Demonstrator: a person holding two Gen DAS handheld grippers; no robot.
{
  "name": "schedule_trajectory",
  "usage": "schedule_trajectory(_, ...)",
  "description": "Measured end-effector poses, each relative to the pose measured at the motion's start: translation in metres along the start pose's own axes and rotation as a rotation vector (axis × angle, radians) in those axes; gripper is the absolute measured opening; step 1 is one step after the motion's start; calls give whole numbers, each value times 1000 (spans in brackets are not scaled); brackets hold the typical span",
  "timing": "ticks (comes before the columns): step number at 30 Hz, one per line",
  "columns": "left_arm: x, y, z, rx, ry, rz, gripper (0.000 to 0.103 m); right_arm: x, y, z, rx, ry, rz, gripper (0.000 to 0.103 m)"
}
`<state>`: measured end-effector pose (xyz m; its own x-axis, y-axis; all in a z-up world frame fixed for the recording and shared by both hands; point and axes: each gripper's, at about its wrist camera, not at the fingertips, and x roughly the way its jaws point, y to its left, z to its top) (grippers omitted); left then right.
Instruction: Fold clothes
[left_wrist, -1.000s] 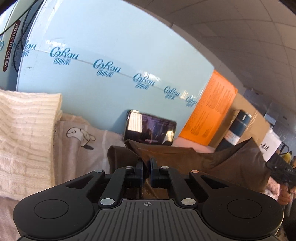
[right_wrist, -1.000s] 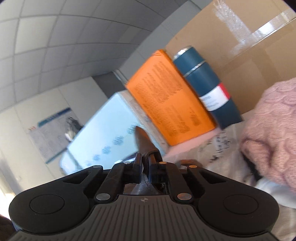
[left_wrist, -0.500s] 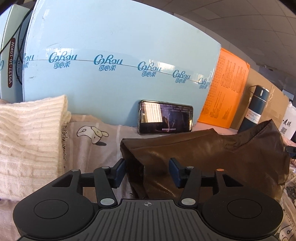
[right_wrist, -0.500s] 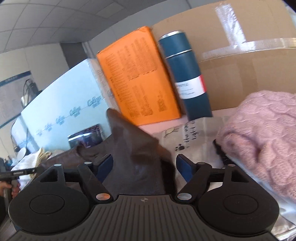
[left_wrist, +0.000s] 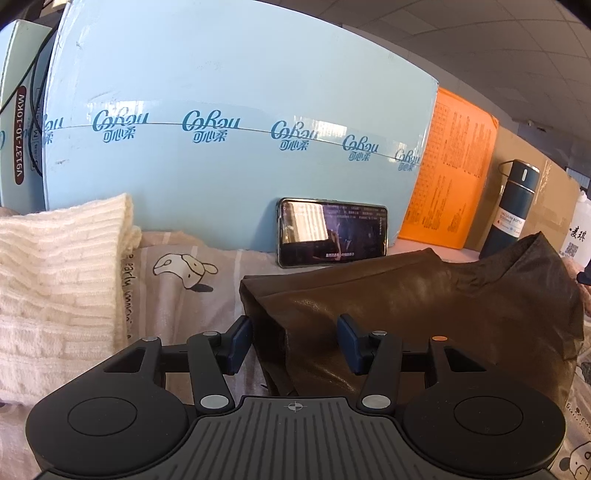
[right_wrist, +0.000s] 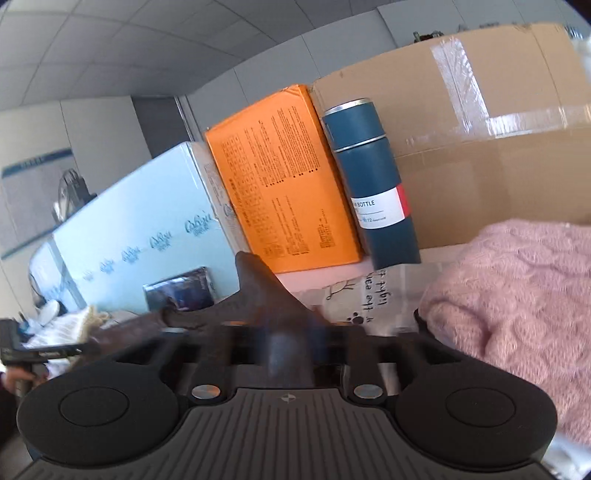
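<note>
We see our left gripper (left_wrist: 295, 341) with its blue fingers (left_wrist: 238, 343) spread apart, grasping nothing; the near edge of the brown leather garment (left_wrist: 424, 310) lies between them, and whether it touches them we cannot tell. The garment rests folded on the cartoon-print sheet (left_wrist: 184, 291), one corner peaking up at the right. A cream knit sweater (left_wrist: 55, 280) sits to its left, a smartphone (left_wrist: 332, 232) leans against the light blue box (left_wrist: 240, 166) behind. Our right gripper (right_wrist: 286, 343) is motion-blurred and we cannot tell how its fingers stand; the garment's dark peak (right_wrist: 258, 288) rises just ahead, a pink knit sweater (right_wrist: 517, 306) to the right, a blue vacuum bottle (right_wrist: 373, 188) and orange box (right_wrist: 284, 181) behind
</note>
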<state>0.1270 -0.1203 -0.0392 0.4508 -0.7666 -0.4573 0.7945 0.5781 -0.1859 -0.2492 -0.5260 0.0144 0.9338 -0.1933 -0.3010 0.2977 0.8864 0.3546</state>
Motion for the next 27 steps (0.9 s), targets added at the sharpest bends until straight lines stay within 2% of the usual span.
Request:
schedule_trajectory(1,0,1,0,-3,1,-1,50,7,5,3,-32,14,31,89)
schedule_trajectory(2,1,1,0,-5,2,-3,50,13,11,7,-70,28,56,88)
schedule_trajectory(5,0,2,-1,-7,-4,-13,50,48,27,20,-211,88,23,88)
schedule_trajectory(8,-2,6,0,-24,-27,-45,50,84,29,29,-258,150,15,85)
schedule_trajectory(10,-4,12,1,-49,-64,-108,49,100,23,29,-238,189,27,65)
schedule_trajectory(11,-4,12,3,-56,-74,-129,48,104,20,29,-221,199,42,45)
schedule_trajectory(12,-3,11,4,-49,-78,-138,34,106,18,27,-206,202,56,34)
schedule_trajectory(13,-2,8,4,-30,-71,-139,24,106,17,25,-194,201,68,29)
schedule_trajectory(14,0,4,3,-8,-61,-139,13,105,17,24,-185,200,77,17)
schedule_trajectory(15,-1,0,3,12,-58,-136,5,103,18,22,-181,198,80,14)
schedule_trajectory(18,-15,-10,4,42,-100,-174,2,88,22,23,-168,179,108,9)
schedule_trajectory(23,-65,-19,7,13,-188,-261,1,43,31,32,-133,99,205,8)
schedule_trajectory(27,-92,-15,6,-54,-230,-252,2,18,22,42,-50,41,270,8)
